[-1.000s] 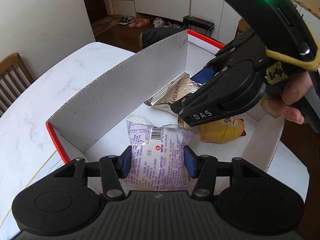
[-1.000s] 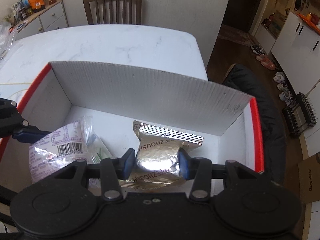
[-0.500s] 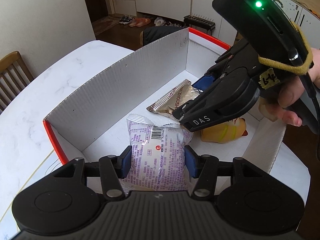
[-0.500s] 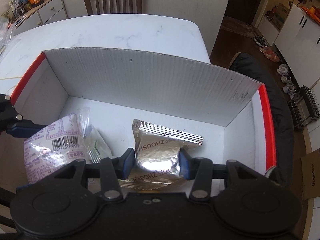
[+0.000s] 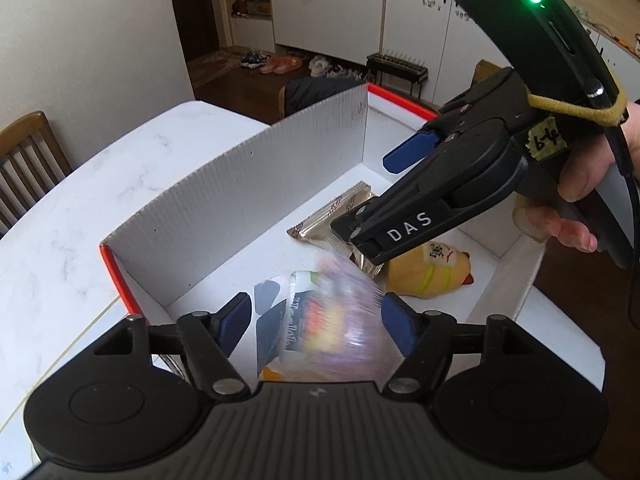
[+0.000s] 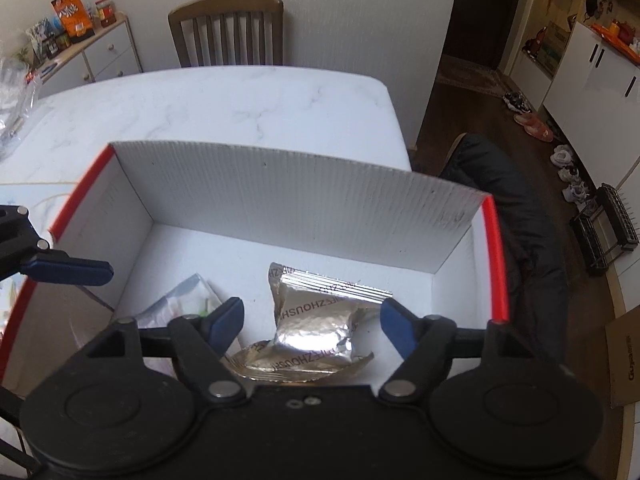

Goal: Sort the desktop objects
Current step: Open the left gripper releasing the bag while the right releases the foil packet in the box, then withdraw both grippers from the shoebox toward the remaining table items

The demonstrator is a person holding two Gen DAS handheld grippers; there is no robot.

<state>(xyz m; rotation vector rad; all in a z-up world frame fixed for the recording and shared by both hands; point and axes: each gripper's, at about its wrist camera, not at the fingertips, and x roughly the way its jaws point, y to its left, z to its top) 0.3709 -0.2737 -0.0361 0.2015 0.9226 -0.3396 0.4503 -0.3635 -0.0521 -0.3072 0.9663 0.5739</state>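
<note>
A white cardboard box [image 5: 240,184] with red edges stands on the marble table. My left gripper [image 5: 316,320] is open above its near end; a purple snack packet [image 5: 340,320] shows blurred between and below the fingers, free of them. My right gripper [image 6: 312,320] is open above a silver foil packet [image 6: 316,320] that lies on the box floor [image 6: 224,256]. The foil packet also shows in the left wrist view [image 5: 336,216], under the right gripper [image 5: 384,200]. A yellow plush toy [image 5: 428,276] lies in the box beside it.
A black-and-white packet [image 5: 272,320] lies in the box under the left gripper. A wooden chair [image 6: 228,32] stands behind the table [image 6: 240,108]. A dark jacket [image 6: 516,216] hangs off the table's right side. The left gripper's blue finger [image 6: 68,272] reaches in at the box's left.
Both grippers have opened. The purple packet has dropped out of the left gripper into the box. The foil packet has left the right gripper and lies on the box floor. Both grippers have risen.
</note>
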